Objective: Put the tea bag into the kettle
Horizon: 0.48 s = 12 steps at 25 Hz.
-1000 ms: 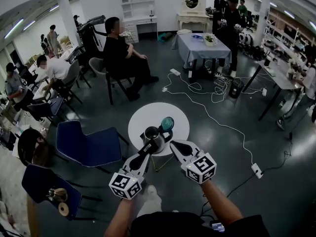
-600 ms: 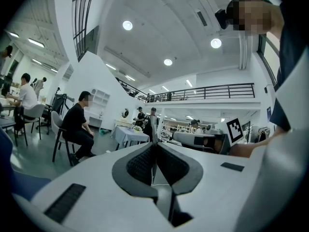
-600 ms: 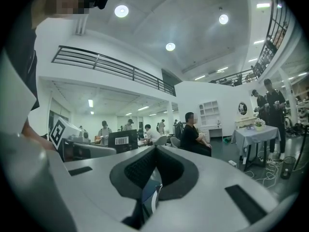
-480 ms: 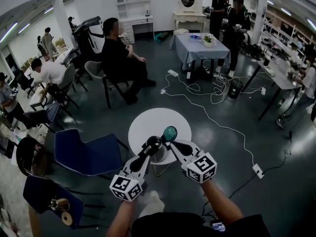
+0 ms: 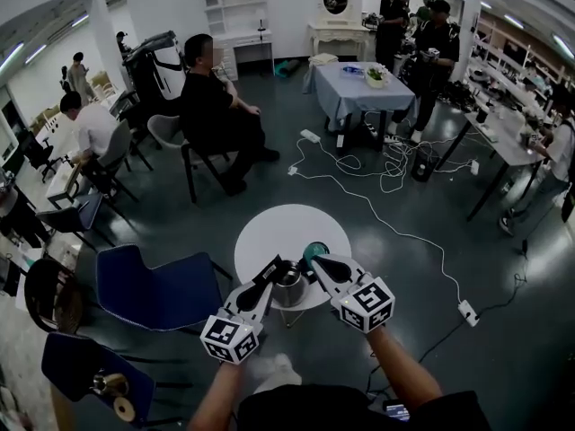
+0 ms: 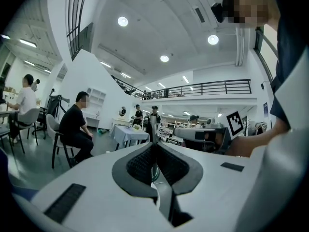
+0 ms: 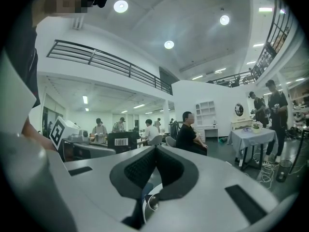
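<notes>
Kettle [image 5: 289, 287] at the table's [image 5: 269, 227] near edge — within easy reach.
Left gripper [image 5: 274, 267] and right gripper [image 5: 314, 261] over it, jaws closed; tea bag unseen.

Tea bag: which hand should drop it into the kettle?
Left, probably. The left tongs are shut on a thin strip, likely the tea bag, right beside the open kettle. The right tongs are shut with nothing in them, near the green lid.
</notes>
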Available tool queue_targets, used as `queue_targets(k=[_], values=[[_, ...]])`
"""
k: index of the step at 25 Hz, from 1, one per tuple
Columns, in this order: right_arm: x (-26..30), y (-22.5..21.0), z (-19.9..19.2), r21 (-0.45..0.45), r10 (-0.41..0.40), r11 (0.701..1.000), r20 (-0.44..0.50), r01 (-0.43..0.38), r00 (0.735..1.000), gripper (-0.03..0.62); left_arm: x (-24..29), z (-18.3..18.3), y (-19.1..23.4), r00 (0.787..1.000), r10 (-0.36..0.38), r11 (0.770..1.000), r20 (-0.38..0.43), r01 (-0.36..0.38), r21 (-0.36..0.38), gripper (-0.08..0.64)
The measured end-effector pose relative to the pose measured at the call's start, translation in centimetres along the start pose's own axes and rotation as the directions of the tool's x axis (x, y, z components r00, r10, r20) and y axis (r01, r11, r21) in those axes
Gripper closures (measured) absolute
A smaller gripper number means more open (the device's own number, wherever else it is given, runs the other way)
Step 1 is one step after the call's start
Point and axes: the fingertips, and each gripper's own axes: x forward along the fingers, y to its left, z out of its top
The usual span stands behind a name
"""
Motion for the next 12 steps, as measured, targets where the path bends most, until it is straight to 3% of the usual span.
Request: queue_targets(k=[12], values=[[8.5, -1.1, 2.5, -0.005, -0.031, 1.0, -0.008, 0.031, 0.999, 0.577, 1.6, 2.6, 8.6, 0.999, -0.024, 1.0, -0.024, 0.023, -0.012, 0.532]])
